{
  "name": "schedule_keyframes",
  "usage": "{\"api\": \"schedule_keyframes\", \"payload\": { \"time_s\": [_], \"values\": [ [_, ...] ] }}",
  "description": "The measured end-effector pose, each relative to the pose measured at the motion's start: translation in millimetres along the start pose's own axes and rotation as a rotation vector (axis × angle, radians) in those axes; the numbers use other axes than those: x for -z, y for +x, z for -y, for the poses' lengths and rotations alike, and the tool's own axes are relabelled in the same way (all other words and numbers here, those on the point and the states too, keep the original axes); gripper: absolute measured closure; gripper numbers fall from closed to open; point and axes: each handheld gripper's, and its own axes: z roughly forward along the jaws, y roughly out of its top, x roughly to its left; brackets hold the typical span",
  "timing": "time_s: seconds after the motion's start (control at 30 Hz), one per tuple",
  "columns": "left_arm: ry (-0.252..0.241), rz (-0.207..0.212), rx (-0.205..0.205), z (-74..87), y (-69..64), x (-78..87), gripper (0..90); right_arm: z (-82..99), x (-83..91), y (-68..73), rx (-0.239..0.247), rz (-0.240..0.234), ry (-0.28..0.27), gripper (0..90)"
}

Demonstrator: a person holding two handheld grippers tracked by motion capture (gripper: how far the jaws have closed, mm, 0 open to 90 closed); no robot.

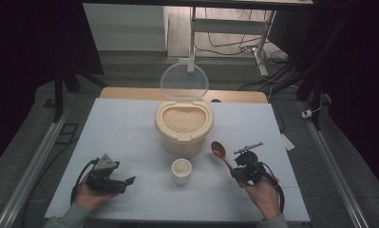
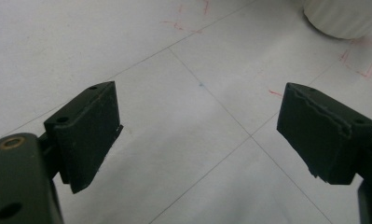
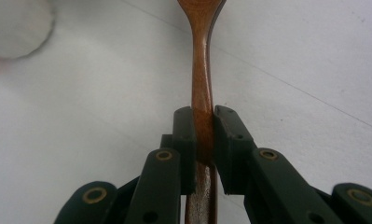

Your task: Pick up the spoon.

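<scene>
A cream rice container (image 1: 183, 127) full of rice stands at the table's middle, its clear lid (image 1: 184, 81) tipped up behind it. In front of it sits a small white cup (image 1: 181, 171) holding rice. My right gripper (image 1: 238, 170) is shut on the handle of a brown wooden spoon (image 1: 221, 153), whose bowl points toward the container; the handle (image 3: 203, 100) is clamped between the jaws. My left gripper (image 1: 128, 181) rests at the front left, open, jaws wide apart (image 2: 197, 135) over bare table. The cup's base (image 2: 342, 17) shows at the upper right of the left gripper view.
The white table top (image 1: 120, 128) carries thin grid lines and faint red marks (image 2: 361, 65). A wooden board edge (image 1: 130, 93) lies behind it. Metal rails (image 1: 40, 156) run along both sides, and a desk frame with cables (image 1: 253, 42) stands beyond.
</scene>
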Motion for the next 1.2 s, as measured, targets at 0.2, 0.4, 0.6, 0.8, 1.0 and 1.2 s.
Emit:
{"api": "schedule_keyframes", "payload": {
  "time_s": [0.2,0.4,0.6,0.8,1.0,1.2],
  "values": [
    [0.006,-0.005,0.004,0.0,0.5,-0.9,12.9,8.4,15.8,-5.7,0.042,-0.092,-0.038,79.2],
    [0.006,-0.008,0.006,0.0,0.8,-1.5,12.9,11.7,26.2,-3.8,0.089,-0.179,-0.064,79.2],
    [0.007,-0.009,0.007,0.0,1.2,-1.4,12.9,11.4,31.4,-0.8,0.116,-0.238,-0.092,79.2],
    [0.006,-0.010,0.008,-0.1,1.5,-1.6,13.0,7.7,35.4,8.3,0.169,-0.317,-0.123,79.2],
    [-0.001,-0.009,0.001,-0.4,1.1,-0.8,13.1,1.0,35.6,20.8,0.231,-0.364,-0.125,79.2],
    [0.000,-0.010,-0.008,-1.3,0.7,-0.9,13.3,-9.2,32.7,28.7,0.266,-0.407,-0.139,79.2]
  ]
}}
